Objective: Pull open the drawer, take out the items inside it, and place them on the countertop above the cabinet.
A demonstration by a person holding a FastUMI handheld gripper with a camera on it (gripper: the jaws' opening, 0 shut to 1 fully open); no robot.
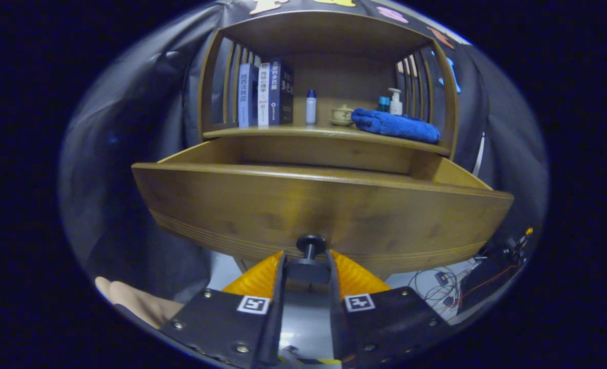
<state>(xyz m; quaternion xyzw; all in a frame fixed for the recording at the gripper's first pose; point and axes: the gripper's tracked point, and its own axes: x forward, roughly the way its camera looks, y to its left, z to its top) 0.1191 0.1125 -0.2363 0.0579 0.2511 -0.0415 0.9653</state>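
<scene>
Gripper: the hand-held gripper [307, 259] pointed at the drawer front, its two fingers closed around the stem of the round dark knob [311, 243], one on each side.
Knob: it sat low on the middle of the drawer front, with its cap just beyond the fingertips.
Drawer: the wooden drawer [324, 205] stood pulled well out from the cabinet, its front panel close to the gripper and its side walls running back under the countertop.
Drawer contents: the high front panel hid the inside, so I could not tell what lay in it.
Countertop: the wooden shelf surface [293, 132] above the drawer carried three upright books [265, 95], a small white bottle with a blue cap [310, 107], a lidded ceramic cup [342, 115], a folded blue towel [396, 125] and a pump bottle [396, 102].
Hand: part of a person's hand [137, 302] showed beside the gripper's left side.
Floor: loose cables [447, 289] lay below the drawer's right end.
Risk: pulling further could draw the drawer off its runners and tip it. The crowded countertop left little free room, so items set down might knock the bottle or cup.
</scene>
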